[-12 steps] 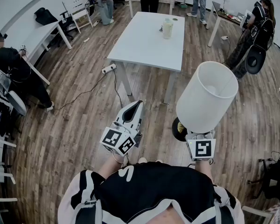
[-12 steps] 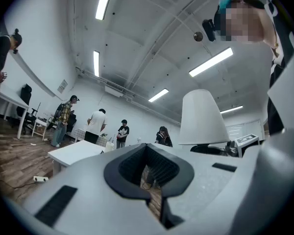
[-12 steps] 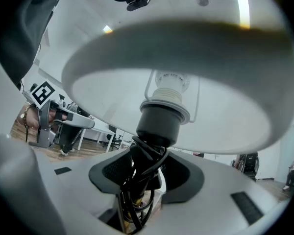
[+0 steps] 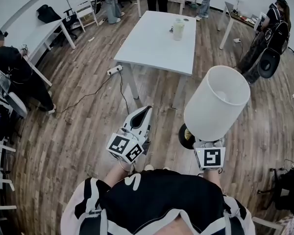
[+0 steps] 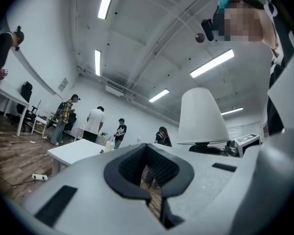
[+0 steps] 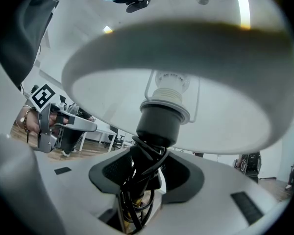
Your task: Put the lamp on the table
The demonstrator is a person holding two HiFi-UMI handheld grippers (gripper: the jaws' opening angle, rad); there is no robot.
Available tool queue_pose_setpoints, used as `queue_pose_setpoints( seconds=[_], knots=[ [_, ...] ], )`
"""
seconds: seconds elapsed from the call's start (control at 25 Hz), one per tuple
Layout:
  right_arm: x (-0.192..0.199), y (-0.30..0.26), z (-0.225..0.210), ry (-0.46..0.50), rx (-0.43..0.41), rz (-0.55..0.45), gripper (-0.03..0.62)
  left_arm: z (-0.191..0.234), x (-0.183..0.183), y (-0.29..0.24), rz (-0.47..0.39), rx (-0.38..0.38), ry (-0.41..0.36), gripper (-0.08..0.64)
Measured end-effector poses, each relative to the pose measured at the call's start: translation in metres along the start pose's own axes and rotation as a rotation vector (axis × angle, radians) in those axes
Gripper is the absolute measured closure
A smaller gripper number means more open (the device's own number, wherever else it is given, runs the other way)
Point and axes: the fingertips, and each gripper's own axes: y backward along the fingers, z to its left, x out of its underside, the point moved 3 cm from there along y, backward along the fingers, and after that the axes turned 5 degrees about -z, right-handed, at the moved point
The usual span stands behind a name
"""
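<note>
Lamp [image 4: 216,102] first: where is it, and why is it carried that way? asks the listener.

It is just in front of the person's chest, off the floor and roughly upright, answers the describer. The right gripper [image 6: 144,180] grips it low on the stem, under the white shade [image 6: 181,67]. That probably leaves the dark round base [image 4: 186,136] free to be set down flat.

How do that gripper's jaws stand?

They are wide apart yet clamped. The stem, with the black cord [image 6: 137,199] wound around it, fills the notch between them.

And the other gripper?

The left gripper [image 4: 143,115] hangs just beside the lamp, on the person's left. Its jaws are drawn together on nothing. It looks like a spare, perhaps kept near to steady the lamp if it sways.

What lies farther off?

Wood floor [image 4: 88,131] comes first. The white table [image 4: 152,48] is well ahead, with a pale container [image 4: 176,29] near its far end. Other people stand around the room's edges. The lamp is well apart from the table, so the walk over and the setting down appear to remain.
</note>
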Motion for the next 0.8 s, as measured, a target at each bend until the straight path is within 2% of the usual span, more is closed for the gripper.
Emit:
queue_pose_setpoints(
  seconds=[0.8],
  knots=[
    [-0.008,-0.03,0.023,-0.024,-0.026,-0.019,0.401,0.02,-0.013,0.005,-0.006,0.017,-0.014,0.558]
  ],
)
